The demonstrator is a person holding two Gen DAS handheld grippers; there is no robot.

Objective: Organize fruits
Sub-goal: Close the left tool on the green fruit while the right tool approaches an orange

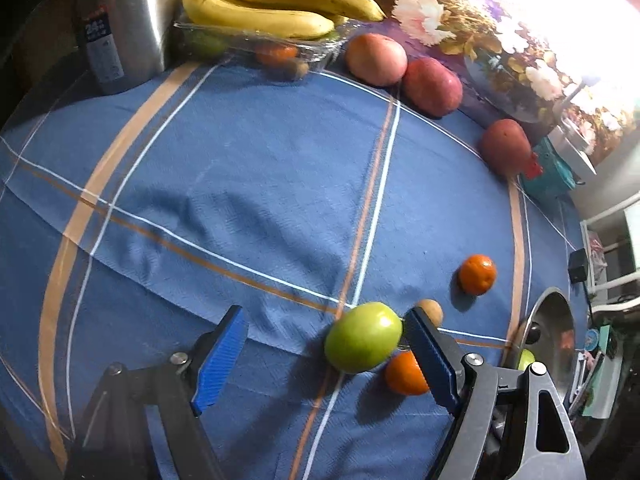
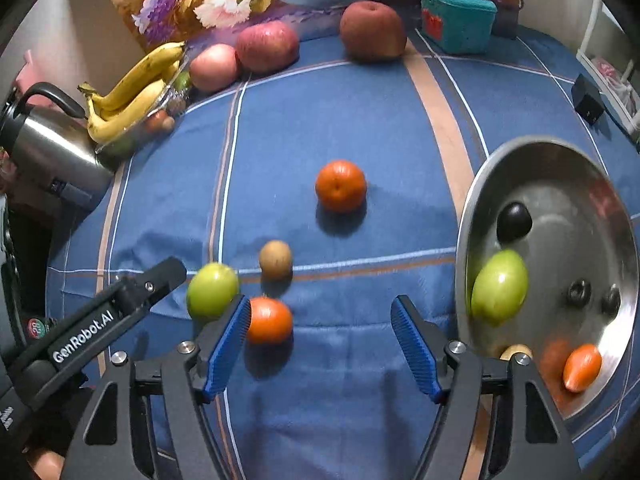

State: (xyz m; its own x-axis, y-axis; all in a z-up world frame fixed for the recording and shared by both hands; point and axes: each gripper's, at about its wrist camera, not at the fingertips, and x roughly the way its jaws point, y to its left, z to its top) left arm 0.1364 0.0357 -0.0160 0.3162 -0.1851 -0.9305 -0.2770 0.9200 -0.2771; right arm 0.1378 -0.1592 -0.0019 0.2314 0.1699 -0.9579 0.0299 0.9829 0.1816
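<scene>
The right gripper [image 2: 320, 344] is pointed down at a blue striped cloth [image 2: 360, 120], its blue pads spread apart with only bare cloth between them. An orange [image 2: 269, 319] is seen just outside the left pad, with a green apple [image 2: 212, 290] beside it and a small brown fruit [image 2: 275, 259] just behind. The tip of the left gripper [image 2: 160, 280] is seen next to the green apple. A second orange [image 2: 341, 185] lies farther back, alone. At the right, a steel bowl [image 2: 560, 152] is seen holding another green apple [image 2: 499, 286], a dark round fruit [image 2: 514, 222] and an orange fruit [image 2: 582, 367]. Bananas [image 2: 132, 92] and three red apples [image 2: 267, 45] are ranged along the far edge.
</scene>
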